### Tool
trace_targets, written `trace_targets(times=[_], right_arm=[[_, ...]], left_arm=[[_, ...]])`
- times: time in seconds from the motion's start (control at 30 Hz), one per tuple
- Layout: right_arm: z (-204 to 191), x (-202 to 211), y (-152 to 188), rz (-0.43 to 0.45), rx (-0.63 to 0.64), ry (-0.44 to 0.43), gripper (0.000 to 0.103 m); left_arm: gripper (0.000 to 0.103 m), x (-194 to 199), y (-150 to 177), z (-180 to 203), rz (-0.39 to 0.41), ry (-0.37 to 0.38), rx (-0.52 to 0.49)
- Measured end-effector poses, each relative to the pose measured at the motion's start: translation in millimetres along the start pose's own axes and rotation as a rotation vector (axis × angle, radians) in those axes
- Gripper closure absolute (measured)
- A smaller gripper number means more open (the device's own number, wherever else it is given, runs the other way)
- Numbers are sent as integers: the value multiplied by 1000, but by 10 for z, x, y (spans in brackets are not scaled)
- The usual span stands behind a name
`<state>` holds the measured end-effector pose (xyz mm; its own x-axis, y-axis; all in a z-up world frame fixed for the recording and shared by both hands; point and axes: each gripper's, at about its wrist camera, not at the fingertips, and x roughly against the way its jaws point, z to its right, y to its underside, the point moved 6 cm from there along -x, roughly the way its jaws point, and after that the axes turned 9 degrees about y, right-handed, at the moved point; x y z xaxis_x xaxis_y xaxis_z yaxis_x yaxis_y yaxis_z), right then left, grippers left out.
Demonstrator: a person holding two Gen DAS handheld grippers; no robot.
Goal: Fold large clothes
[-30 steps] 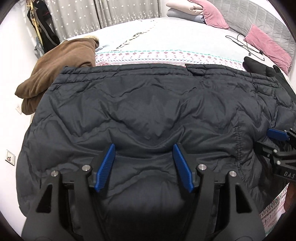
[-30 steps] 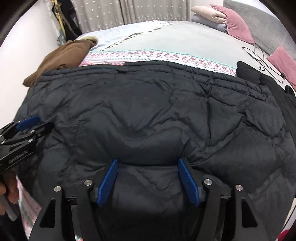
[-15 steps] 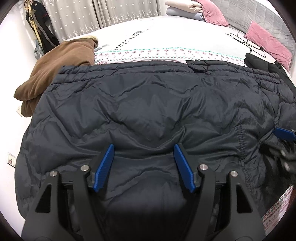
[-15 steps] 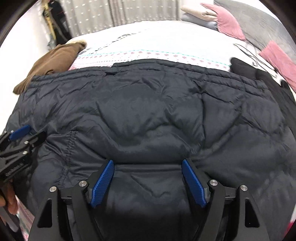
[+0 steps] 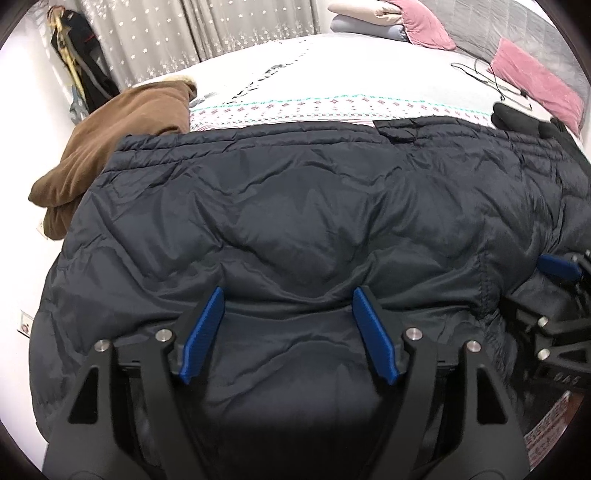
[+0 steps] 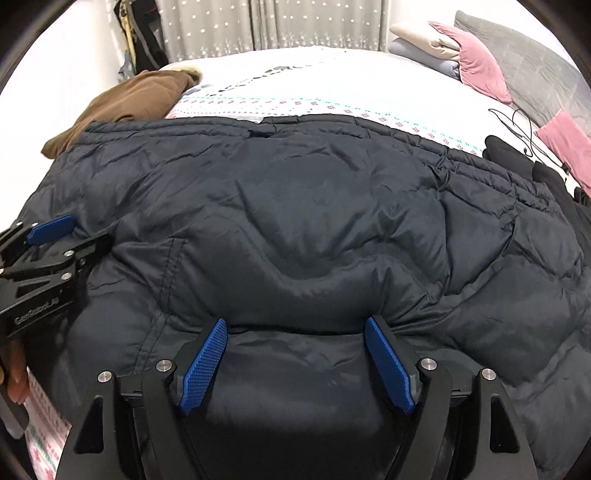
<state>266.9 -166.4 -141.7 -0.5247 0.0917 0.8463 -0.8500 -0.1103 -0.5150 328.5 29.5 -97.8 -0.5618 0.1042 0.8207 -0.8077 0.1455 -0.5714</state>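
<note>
Bedroom, mid-fold: dark quilted down jacket lies spread across the near part of the bed, its ribbed hem along the far edge and its bulk reaching down to me. My left gripper and my right gripper both rest low on the near edge of the jacket, side by side, each with puffy fabric bulging up between its blue pads. Both sets of jaws have just been opening; they stand wide, and the pads look to be flanking the cloth rather than squeezing it. From the right wrist view, my left gripper shows at the frame's left edge, a hand behind it.

By my reading, one fold is already laid: the jacket sits as a broad, roughly rectangular slab, no sleeves trailing in view, and I am letting go of the edge I set down. Further folds across the width and a final smoothing probably remain.

Beyond the jacket: a brown garment heaped at the bed's left corner, a black item touching the jacket's right end, pink pillows by the headboard, and star-patterned curtains behind.
</note>
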Motion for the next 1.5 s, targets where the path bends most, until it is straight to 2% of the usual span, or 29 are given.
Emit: trace_targets(times=[0.1,0.17,0.27,0.3,0.37,0.4,0.5,0.73,0.93,1.03,1.23,1.43,1.5], right_arm=[[-2,-14,8,0,-1,12,23],[24,8,6,-22,-24,-9,23],[186,54,-83,-57,-129,-77,24],[262,85,-115,-56,-159,-75,24],[389,130,-158,-24,-146,8,24],[432,115,-165,-15,-128,41,24],[478,-77,-126,-67,-130,-4,22],[318,-121,-93,-67,-69,0,7],[290,-134,-104,-85,-68,-15,3],[284,-157,-125,-93,-68,-20,2],[263,-202,-109,-99,-61,-24,0],[255,-247,-112,-109,-59,-19,0],[251,-247,-83,-109,-61,-21,0]], left_arm=[[30,145,-13,100,24,6,-5],[30,221,1,331,26,38,-81],[29,239,72,668,29,11,-219],[29,211,96,731,25,-3,-250],[29,100,119,802,0,-44,-296],[25,51,104,810,-7,-53,-298],[17,-66,-48,752,-38,-71,-254],[17,-339,-535,734,-84,-131,-227],[17,-660,-815,832,-129,-173,-259],[17,-846,-941,827,-156,-182,-242],[17,-1052,-972,825,-168,-221,-222],[17,-1045,-1040,788,-191,-196,-205],[17,-854,-1063,735,-171,-130,-148]])
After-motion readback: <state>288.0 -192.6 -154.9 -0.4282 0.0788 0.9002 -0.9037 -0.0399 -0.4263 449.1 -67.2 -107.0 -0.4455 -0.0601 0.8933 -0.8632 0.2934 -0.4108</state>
